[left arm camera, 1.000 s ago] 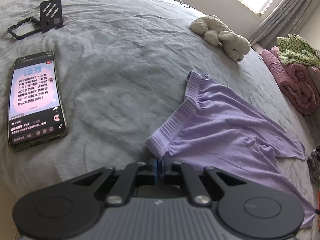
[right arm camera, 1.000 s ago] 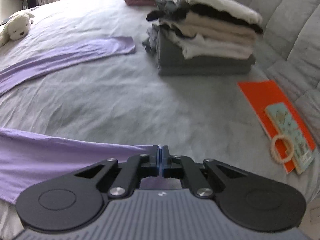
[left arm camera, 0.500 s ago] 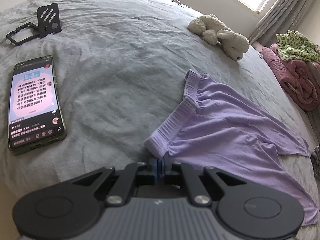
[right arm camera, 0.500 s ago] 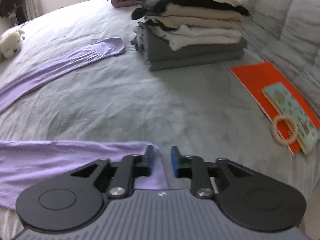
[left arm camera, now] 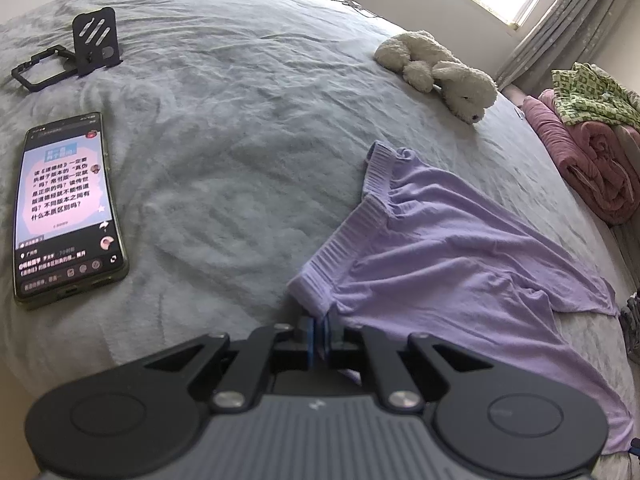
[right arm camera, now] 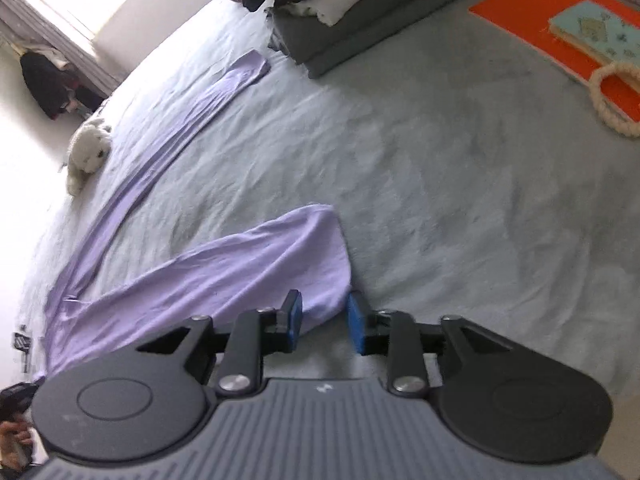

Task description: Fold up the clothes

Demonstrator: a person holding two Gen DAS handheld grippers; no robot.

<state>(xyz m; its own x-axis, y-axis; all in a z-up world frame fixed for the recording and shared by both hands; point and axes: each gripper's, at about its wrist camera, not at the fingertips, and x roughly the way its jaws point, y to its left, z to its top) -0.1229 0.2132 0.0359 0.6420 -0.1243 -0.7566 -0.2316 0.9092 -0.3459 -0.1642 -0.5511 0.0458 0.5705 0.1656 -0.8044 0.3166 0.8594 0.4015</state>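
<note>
1. The left claw [left arm camera: 319, 334] is clenched on a corner of the lilac trousers [left arm camera: 440, 264]: its blue pads [left arm camera: 310, 336] are nearly together, with the ribbed waistband corner pinched between them.
2. The right claw [right arm camera: 323, 322] is released. Its jaws stand a little apart and have just been closing, after opening. The rounded end of a trouser leg [right arm camera: 256, 264] lies in the gap; the left blue pad [right arm camera: 294, 318] sits against the cloth, the right one looks just clear of it.
3. The trousers lie spread on the grey bed [left arm camera: 248, 128], in thin, soft knit with a band of ribbed elastic at the waist. In the right wrist view one leg bunches in loose folds by the claw, while the other leg [right arm camera: 168, 136] stretches long and flat toward a stack of folded clothes [right arm camera: 360, 8].
4. The bed cover is a matte, finely creased fabric.
5. A smartphone [left arm camera: 66, 210] with a lit screen of text lies flat at the left, well apart from the trousers; behind it stands a black slotted phone stand [left arm camera: 96, 42].
6. A fluffy white plush dog [left arm camera: 440, 70] lies on its side beyond the waistband.
7. An orange folder [right arm camera: 560, 32] with a pale booklet and a rope ring on it lies flat at the right.
</note>
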